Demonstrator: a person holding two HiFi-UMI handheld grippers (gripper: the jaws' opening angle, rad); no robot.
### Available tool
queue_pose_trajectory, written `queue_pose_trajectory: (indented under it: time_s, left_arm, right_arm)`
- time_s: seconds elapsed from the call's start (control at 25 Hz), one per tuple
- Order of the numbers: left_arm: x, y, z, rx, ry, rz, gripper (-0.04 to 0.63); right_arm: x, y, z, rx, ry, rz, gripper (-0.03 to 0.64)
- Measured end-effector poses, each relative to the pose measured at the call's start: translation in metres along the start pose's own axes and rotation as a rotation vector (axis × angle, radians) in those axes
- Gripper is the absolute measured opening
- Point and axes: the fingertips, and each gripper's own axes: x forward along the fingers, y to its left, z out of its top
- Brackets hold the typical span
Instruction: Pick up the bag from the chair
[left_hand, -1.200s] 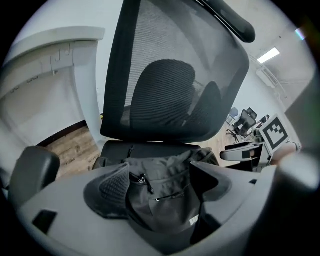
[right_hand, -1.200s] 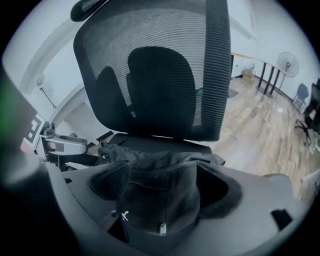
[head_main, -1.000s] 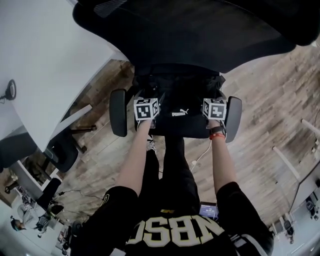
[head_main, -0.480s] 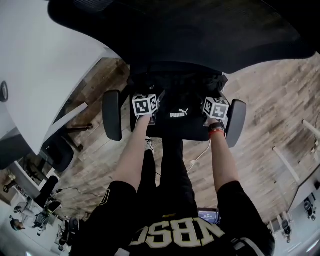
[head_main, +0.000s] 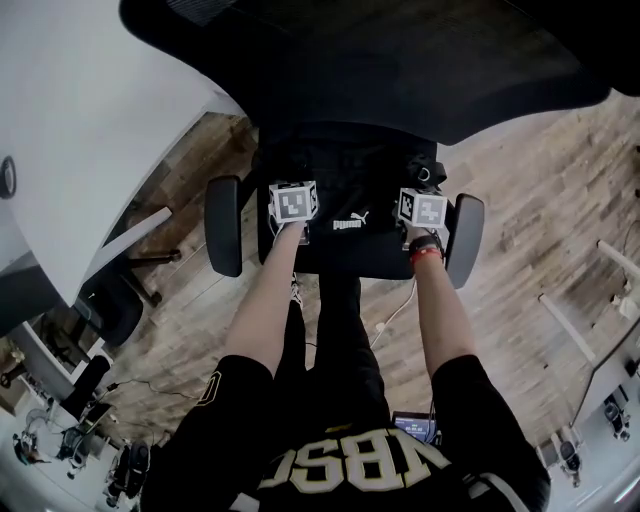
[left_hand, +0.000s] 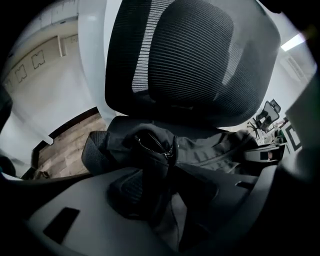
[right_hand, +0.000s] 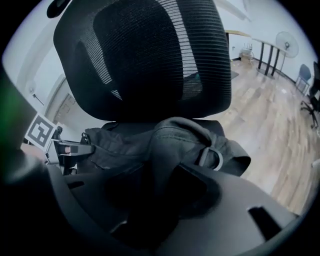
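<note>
Black fabric of the bag (head_main: 352, 200) is seen lying on the seat of the chair (head_main: 400, 80), between the two armrests (head_main: 224, 225). Both forearms (head_main: 265, 310) are stretched forward and downward from the body, side by side. Each gripper is pointed steeply down at one end of the bag: the left hand-held gripper (head_main: 293, 195) at the left end, the right hand-held gripper (head_main: 422, 200) at the right end. The jaws of both have just been closing, and a bunched fold of the bag is pinched between each pair.

From the head view only the marker cubes (head_main: 294, 203) are made out, with the jaws hidden beneath them. A white logo (head_main: 350, 222) on the bag and a red wristband (head_main: 425, 254) on the right wrist are shown there alone.

The grip itself is revealed only by the gripper views. In the left gripper view a zip (left_hand: 150, 145) is seen just beyond the clamped fold, with the mesh backrest (left_hand: 190, 60) upright behind. In the right gripper view a metal ring (right_hand: 212, 159) is shown beside the clamped fold, and the wooden floor (right_hand: 270, 110) is seen to the right.
</note>
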Motion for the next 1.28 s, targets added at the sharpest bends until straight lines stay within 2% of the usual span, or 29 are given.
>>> queue_pose_trajectory:
  time_s: [0.16, 0.32, 0.56, 0.68, 0.8, 0.96, 1.28]
  left_arm:
    - [-0.024, -0.012, 0.015, 0.059, -0.01, -0.024, 0.078]
    - [-0.041, -0.023, 0.023, 0.057, -0.036, -0.07, 0.063]
    - [-0.089, -0.027, 0.03, 0.111, -0.067, -0.083, 0.06]
    - [-0.118, -0.032, 0.031, 0.093, -0.077, -0.102, 0.06]
    - [-0.149, -0.043, 0.045, 0.114, -0.133, -0.151, 0.061]
    - [-0.193, -0.044, 0.048, 0.141, -0.17, -0.169, 0.061]
    - [-0.294, -0.048, 0.083, 0.184, -0.354, -0.218, 0.061]
  right_arm:
    - [-0.018, 0.016, 0.004, -0.037, -0.001, -0.013, 0.114]
    - [-0.039, 0.029, 0.017, -0.054, -0.033, -0.027, 0.069]
    - [-0.078, 0.052, 0.019, -0.041, -0.077, -0.035, 0.063]
    - [-0.107, 0.062, 0.018, -0.023, -0.111, -0.042, 0.061]
    - [-0.137, 0.076, 0.021, 0.002, -0.154, -0.037, 0.061]
    - [-0.179, 0.101, 0.021, 0.016, -0.201, -0.022, 0.061]
    - [-0.269, 0.153, 0.042, -0.011, -0.385, -0.024, 0.061]
